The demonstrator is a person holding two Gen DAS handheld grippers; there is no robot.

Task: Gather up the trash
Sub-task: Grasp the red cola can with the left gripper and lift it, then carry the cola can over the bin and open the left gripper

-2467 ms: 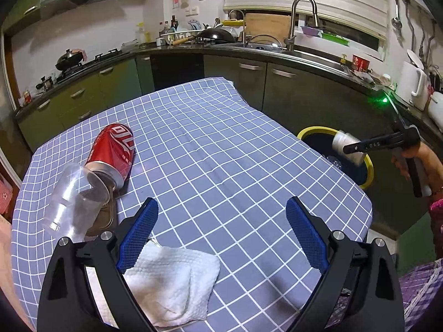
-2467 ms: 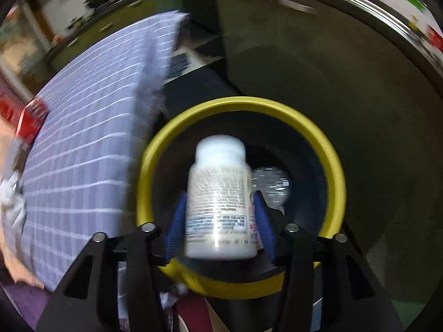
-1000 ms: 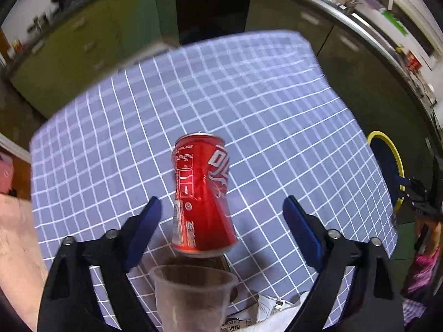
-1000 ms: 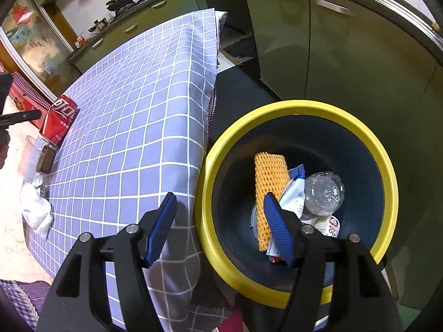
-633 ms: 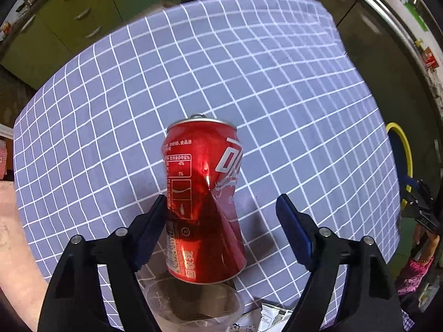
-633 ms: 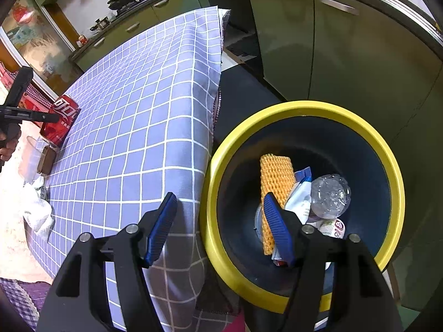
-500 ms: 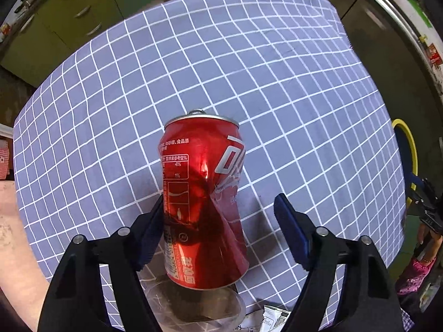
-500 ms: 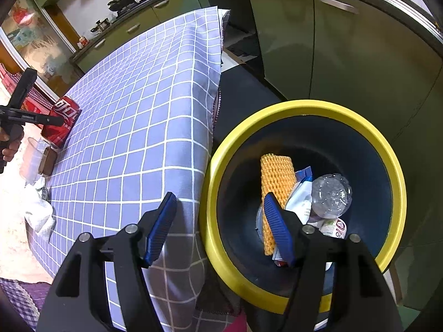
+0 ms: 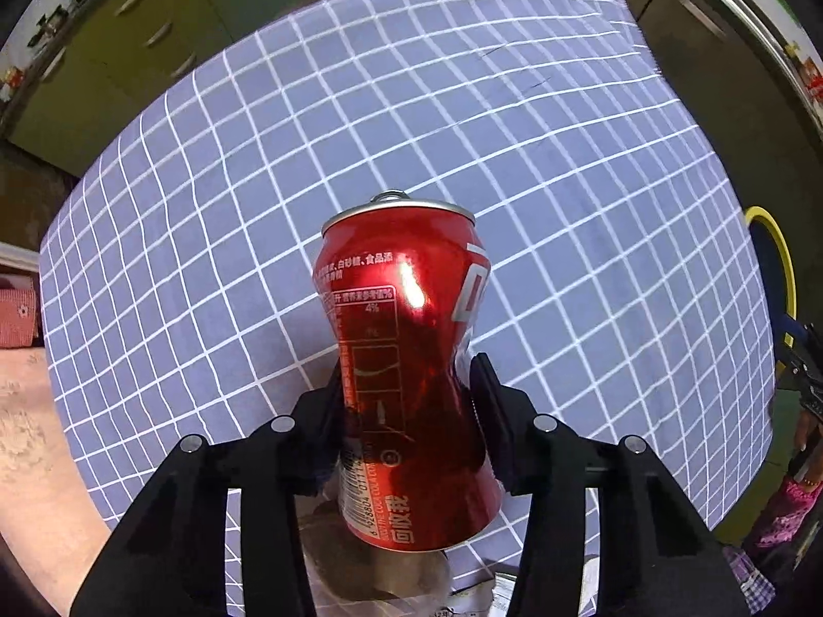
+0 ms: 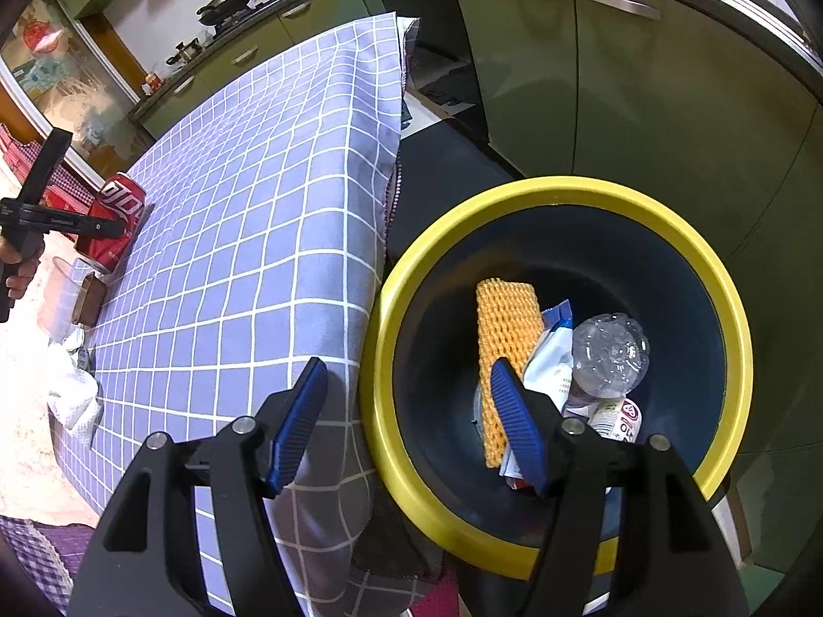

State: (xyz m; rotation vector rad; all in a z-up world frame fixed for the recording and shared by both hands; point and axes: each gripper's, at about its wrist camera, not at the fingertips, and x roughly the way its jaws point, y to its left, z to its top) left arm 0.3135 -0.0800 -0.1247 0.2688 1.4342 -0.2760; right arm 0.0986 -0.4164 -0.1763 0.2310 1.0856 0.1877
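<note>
Left gripper [image 9: 409, 385] clamped from both sides on the dented red aluminium soda can [image 9: 411, 375], lying on the lilac white-checked tablecloth [image 9: 514, 154], its base next to a clear plastic cup [image 10: 64, 293]. Right gripper [image 10: 411, 421] spread wide and holding nothing, poised over the rim of the yellow-rimmed dark round bin [image 10: 560, 190] beside the table. Inside the bin: an orange foam net sleeve [image 10: 506, 319], a crushed clear plastic bottle [image 10: 609, 357], white wrappers.
</note>
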